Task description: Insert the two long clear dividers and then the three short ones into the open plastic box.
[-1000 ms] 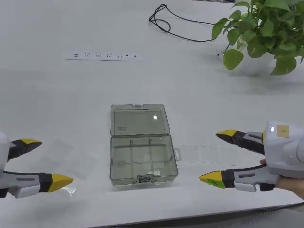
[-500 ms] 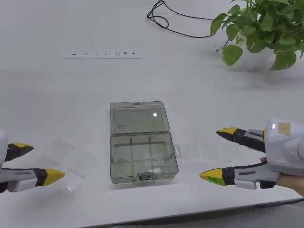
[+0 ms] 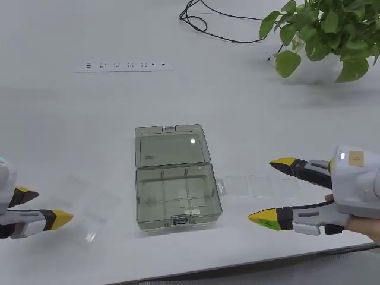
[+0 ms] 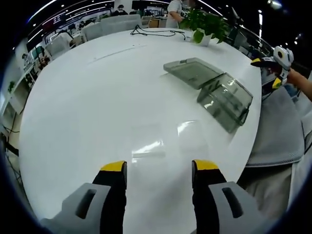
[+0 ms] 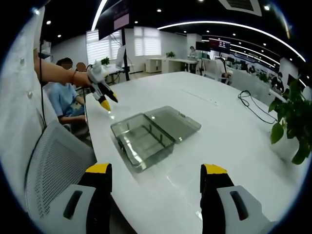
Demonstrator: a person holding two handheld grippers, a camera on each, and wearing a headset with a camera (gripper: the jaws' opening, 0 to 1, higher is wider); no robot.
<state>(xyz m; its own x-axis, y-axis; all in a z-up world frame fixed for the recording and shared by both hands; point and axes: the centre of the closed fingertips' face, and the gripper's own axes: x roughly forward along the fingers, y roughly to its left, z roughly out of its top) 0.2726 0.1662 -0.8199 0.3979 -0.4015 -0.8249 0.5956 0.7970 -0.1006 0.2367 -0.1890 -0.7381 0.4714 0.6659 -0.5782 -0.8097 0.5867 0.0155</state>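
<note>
**A:** How did things lie around the box?

**B:** Well left of the box (image 3: pixel 178 221), the left hand-held gripper (image 3: pixel 53 205) hung low over the bench (image 3: pixel 249 107), jaws apart with nothing between them. Between it and the box lay some clear dividers (image 3: pixel 89 199), flat on the bench and too faint to count. The box sat open, its lid (image 3: pixel 172 148) thrown back on the far side. Faint lines crossed its inside, but I couldn't tell whether any divider was seated. Just right of the box lay a clear strip (image 3: pixel 261 187), a long one by the look. Beyond that was the right hand-held gripper (image 3: pixel 268 190), jaws spread and empty.

**A:** Which step was that, then?

**B:** The first pick, I judged, since nothing was gripped. The next move called for closing on a long divider's edge. It looked thin and slippery, so hard to lift off the bench. Then it needed standing upright and lining up with the box's slots.
</note>
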